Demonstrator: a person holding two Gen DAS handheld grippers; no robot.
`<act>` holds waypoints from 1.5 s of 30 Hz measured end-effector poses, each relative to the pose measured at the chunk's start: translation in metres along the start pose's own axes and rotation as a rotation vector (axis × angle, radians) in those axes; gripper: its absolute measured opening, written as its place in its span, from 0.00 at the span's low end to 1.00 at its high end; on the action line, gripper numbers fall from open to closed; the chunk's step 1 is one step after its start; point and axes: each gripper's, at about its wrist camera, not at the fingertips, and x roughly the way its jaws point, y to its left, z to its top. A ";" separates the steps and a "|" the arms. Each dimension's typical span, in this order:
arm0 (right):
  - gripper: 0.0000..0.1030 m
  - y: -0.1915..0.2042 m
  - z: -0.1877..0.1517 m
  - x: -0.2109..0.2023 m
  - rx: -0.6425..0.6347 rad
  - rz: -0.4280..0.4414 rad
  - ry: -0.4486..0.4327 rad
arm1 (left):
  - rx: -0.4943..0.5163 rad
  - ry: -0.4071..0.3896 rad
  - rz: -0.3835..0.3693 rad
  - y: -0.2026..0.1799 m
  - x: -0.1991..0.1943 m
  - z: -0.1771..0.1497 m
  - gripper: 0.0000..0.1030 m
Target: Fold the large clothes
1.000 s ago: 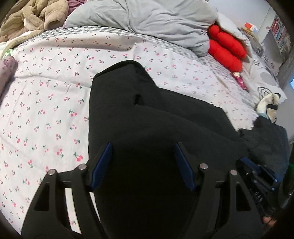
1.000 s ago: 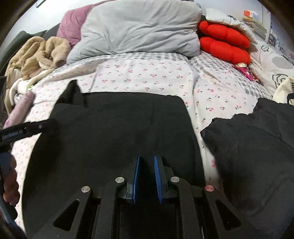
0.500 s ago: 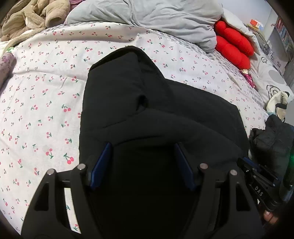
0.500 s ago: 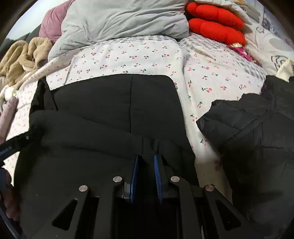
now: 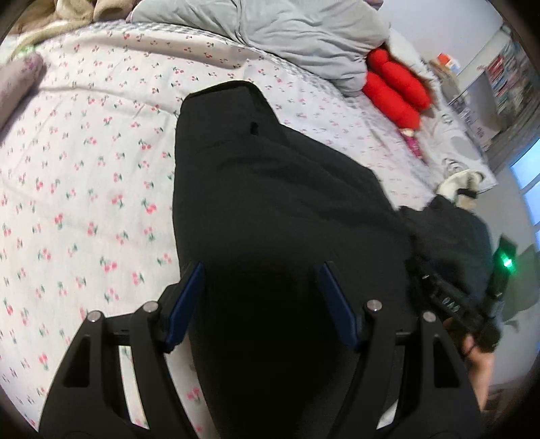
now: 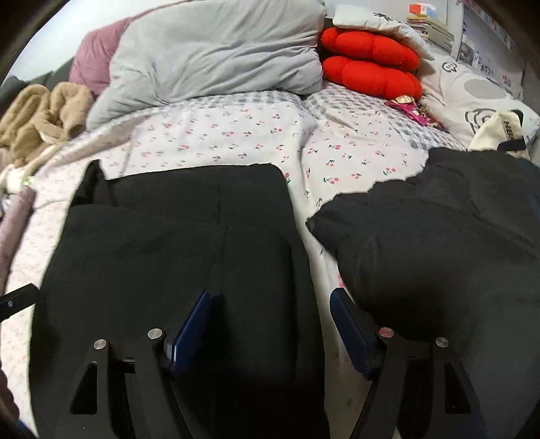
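While the black garment [image 6: 175, 243] lies folded on the bed [image 5: 84, 175], the left tongs [image 5: 261, 304] stand wide and hold nothing, and the right tongs [image 6: 270, 324] are opening, letting go. It looks soft and floppy, so grab a thick folded edge.

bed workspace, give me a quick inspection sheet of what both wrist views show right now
surface: cherry-print sheet, mostly flat.
job's things: black garment lying folded over on the sheet; second dark garment bunched to its right, apart from it.
clutter: grey duvet, red cushions, beige garment, patterned pillow.
grippers: left gripper jaws apart over the black garment, not pinching; right gripper jaws opening, garment edge between them, pads not pressing.
cables: nothing seen.
surroundings: bookshelf past the bed; stacked books.
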 end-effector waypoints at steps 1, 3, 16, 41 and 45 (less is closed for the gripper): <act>0.72 -0.002 -0.005 -0.006 -0.002 -0.008 0.000 | -0.005 0.003 -0.009 0.001 -0.003 -0.002 0.69; 0.73 -0.006 -0.012 -0.016 0.008 -0.008 -0.002 | -0.010 0.006 -0.011 0.006 -0.011 -0.011 0.69; 0.81 -0.044 -0.075 -0.034 0.201 0.263 0.214 | -0.101 0.126 -0.144 0.021 -0.014 -0.096 0.74; 0.91 -0.046 -0.089 0.022 0.404 0.470 0.336 | -0.215 0.203 -0.292 0.024 0.029 -0.115 0.87; 0.79 -0.043 -0.090 0.011 0.353 0.456 0.305 | -0.186 0.178 -0.262 0.019 0.023 -0.115 0.77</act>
